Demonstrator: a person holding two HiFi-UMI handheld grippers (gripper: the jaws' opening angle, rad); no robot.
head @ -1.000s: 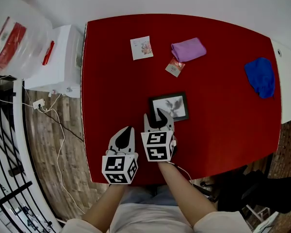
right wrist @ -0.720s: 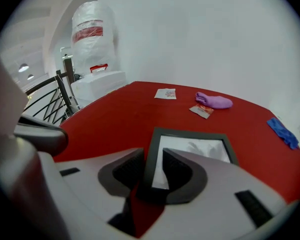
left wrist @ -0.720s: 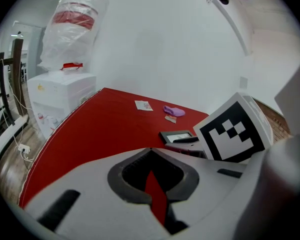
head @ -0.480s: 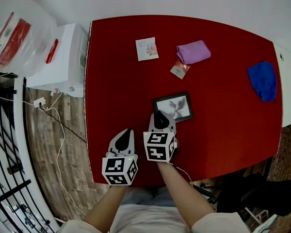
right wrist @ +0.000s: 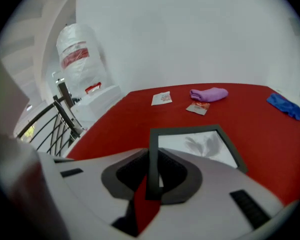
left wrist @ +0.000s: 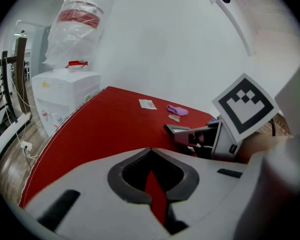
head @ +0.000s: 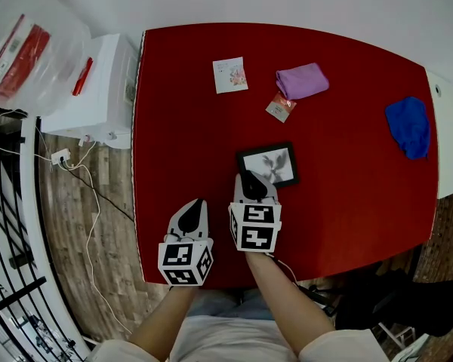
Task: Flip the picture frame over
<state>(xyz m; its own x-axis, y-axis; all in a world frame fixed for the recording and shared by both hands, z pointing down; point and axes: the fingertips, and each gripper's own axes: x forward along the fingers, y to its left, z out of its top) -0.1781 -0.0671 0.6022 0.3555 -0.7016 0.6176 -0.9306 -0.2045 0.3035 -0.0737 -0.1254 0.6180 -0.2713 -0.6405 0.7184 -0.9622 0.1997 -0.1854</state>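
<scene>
A black picture frame [head: 269,164] with a grey bird print lies face up on the red table [head: 181,111], near the front. My right gripper [head: 251,184] has just been closing and now grips the frame's near left edge. In the right gripper view the black frame edge [right wrist: 152,154] stands pinched between the jaws. My left gripper [head: 195,207] hovers to the left of it, over bare table, shut and holding nothing. The left gripper view shows the frame [left wrist: 178,130] off to the right, beside the right gripper's marker cube.
At the far side lie a white card [head: 230,75], a small packet [head: 280,107] and a purple cloth [head: 302,80]. A blue cloth [head: 408,127] lies at the right edge. A white cabinet [head: 90,89] stands left of the table.
The right gripper's jaws have gone from wide open to clamped on the frame's near left edge. The left gripper has stayed where it was.
</scene>
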